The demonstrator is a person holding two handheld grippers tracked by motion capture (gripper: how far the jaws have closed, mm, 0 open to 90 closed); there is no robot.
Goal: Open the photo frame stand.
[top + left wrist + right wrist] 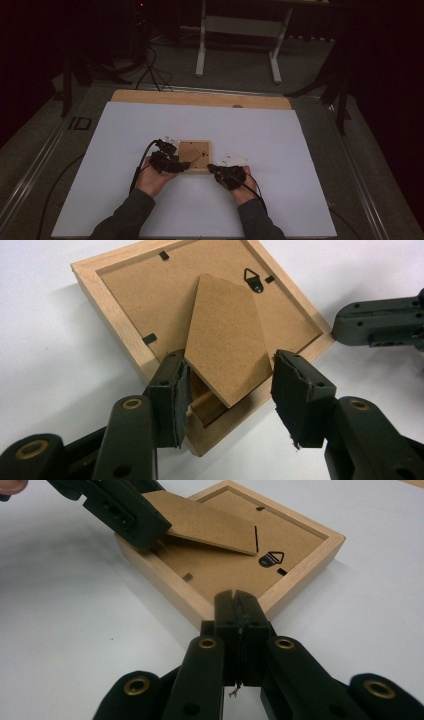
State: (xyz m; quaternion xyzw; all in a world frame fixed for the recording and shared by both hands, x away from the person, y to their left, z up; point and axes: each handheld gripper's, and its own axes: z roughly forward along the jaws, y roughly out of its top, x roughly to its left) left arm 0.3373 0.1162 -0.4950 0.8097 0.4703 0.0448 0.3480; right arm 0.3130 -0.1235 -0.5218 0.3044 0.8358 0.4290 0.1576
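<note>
No text, label, brand, number or sign can be read in any view.

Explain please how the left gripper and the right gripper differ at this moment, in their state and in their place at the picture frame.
The left gripper is open, its fingers either side of the raised stand flap; the right gripper is shut, fingers pressed together. The left sits at one corner of the picture frame, the right at another. Both are black and hand-held.
</note>
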